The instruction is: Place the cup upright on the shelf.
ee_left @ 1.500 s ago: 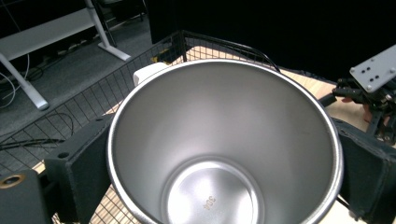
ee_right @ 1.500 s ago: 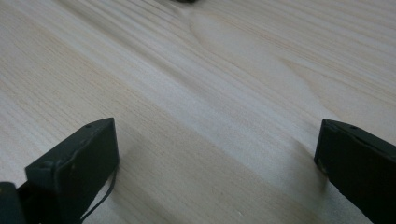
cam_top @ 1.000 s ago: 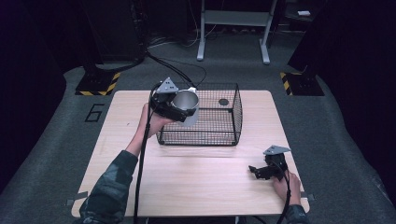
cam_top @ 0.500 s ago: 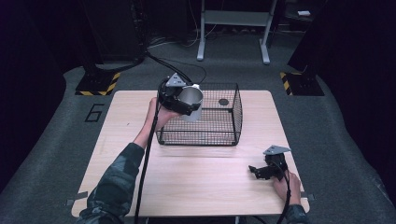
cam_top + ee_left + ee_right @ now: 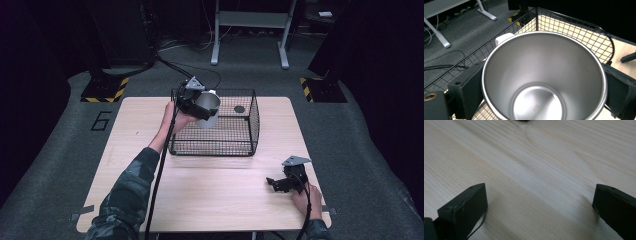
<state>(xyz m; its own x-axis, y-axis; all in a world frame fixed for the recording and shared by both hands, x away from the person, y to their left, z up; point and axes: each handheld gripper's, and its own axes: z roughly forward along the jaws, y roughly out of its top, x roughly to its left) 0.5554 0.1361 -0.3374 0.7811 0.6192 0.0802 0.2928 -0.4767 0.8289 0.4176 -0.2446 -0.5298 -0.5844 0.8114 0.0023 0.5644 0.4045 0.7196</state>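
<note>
My left gripper (image 5: 197, 106) is shut on a steel cup (image 5: 207, 108), holding it tilted above the left end of a black wire basket (image 5: 247, 142). In the left gripper view the cup (image 5: 544, 80) opens toward the camera, empty and shiny, with a black jaw pressed on each side and the basket's rim (image 5: 574, 22) behind it. A small dark round thing (image 5: 239, 109) lies on the basket floor at the back. My right gripper (image 5: 278, 183) rests low on the table's front right, open; in the right gripper view its fingers (image 5: 466, 207) stand wide apart over bare wood.
The wooden table (image 5: 150, 200) has free room in front of the basket and at its left. A white object (image 5: 503, 39) peeks over the cup's rim in the left gripper view. Beyond the table lie grey carpet, cables and a desk frame (image 5: 250, 30).
The left gripper has carried the cup to the right and a little up, from beside the basket's left rim to over its inside. The right gripper has stayed put.
</note>
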